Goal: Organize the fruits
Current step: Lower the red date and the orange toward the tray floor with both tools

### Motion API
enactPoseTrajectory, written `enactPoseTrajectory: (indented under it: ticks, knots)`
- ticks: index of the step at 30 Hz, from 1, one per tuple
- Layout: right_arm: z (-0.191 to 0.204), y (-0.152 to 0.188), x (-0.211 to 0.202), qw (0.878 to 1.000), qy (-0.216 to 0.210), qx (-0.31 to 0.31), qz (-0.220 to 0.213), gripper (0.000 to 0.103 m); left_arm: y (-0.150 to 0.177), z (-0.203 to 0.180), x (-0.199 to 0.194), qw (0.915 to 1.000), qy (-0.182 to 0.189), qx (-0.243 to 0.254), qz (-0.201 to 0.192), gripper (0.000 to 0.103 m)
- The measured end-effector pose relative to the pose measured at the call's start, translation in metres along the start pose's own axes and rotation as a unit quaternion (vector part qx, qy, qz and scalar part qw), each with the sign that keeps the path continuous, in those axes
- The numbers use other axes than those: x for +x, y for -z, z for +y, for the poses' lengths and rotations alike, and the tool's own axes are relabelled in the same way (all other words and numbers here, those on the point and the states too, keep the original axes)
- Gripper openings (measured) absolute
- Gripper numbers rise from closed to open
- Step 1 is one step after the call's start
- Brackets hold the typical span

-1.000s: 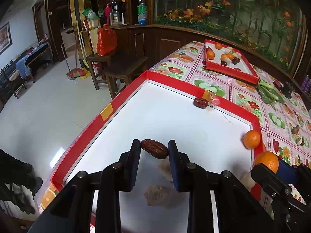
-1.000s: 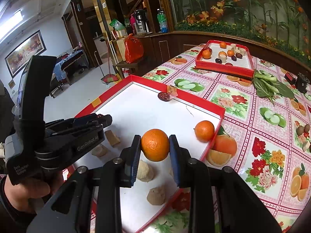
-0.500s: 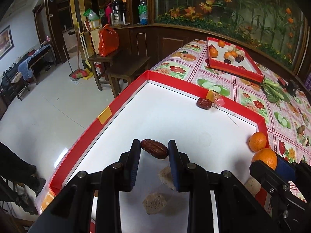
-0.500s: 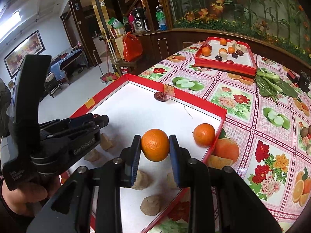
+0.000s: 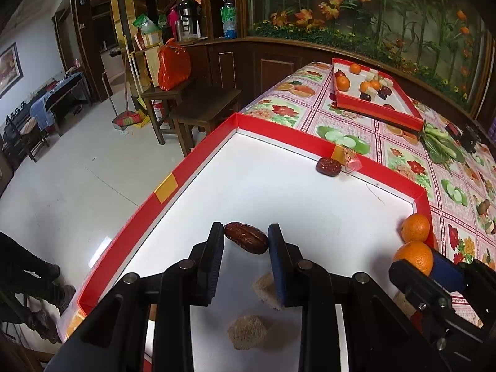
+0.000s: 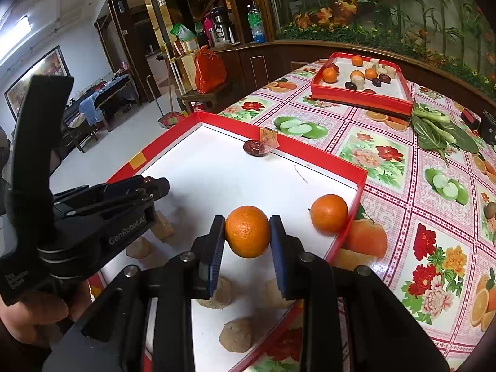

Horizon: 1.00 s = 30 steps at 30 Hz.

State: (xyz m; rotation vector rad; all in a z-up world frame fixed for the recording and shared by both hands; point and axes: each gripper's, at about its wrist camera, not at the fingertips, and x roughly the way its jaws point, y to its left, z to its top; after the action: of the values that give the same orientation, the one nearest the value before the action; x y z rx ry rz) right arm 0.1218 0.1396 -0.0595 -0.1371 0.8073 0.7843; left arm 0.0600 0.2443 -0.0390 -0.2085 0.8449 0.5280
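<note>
Left gripper [image 5: 246, 241]: closed on a wrinkled red date [image 5: 246, 241], pinched end to end between the two pads and held clear above the white floor of the near tray [image 5: 161, 186]; the lengthwise grip suits a small oval fruit that would slip if squeezed across.
Right gripper [image 6: 247, 232]: clamped on an orange [image 6: 247, 232] at its widest part, lifted off the tray floor, so the round fruit sits centred and cannot roll out.
Loose orange [image 6: 328, 214]: resting in the tray's far right corner, against the red wall.
Second date [image 5: 328, 166]: lying by the far wall, just beside a scrap of clear wrapper [image 5: 348, 162].
Brown lumps [image 6: 237, 334]: several pale, rough pieces on the tray floor below both grippers; what they are cannot be told.
Far tray [image 6: 359, 99]: well apart on the flowered tablecloth [image 6: 387, 192], holding mixed oranges, dark fruits and pale pieces.
Leafy greens [image 6: 440, 130]: lying on the cloth beside the far tray.
Step in hand: likely carrying, one fruit per gripper, each to be set down near its own kind; the orange probably belongs by the corner orange.
Risk: the date's slanted seat between the pads may let it twist free.
</note>
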Motion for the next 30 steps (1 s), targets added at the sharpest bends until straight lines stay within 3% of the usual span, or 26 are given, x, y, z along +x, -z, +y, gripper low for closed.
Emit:
enactPoseTrajectory:
  ticks: [26,29,30]
  knots:
    - [0.003,-0.001,0.014,1.000,0.003,0.000,0.016,0.031,-0.001,0.003,0.011,0.9998,-0.001,-0.014,0.012,0.028]
    - [0.004,0.000,0.013,1.000,0.007,0.000,0.022,0.035,0.000,0.008,0.010,0.9995,-0.004,-0.026,0.016,0.030]
    - [0.004,0.000,0.012,1.000,0.008,0.001,0.021,0.038,0.000,0.010,0.009,0.9993,-0.005,-0.033,0.018,0.041]
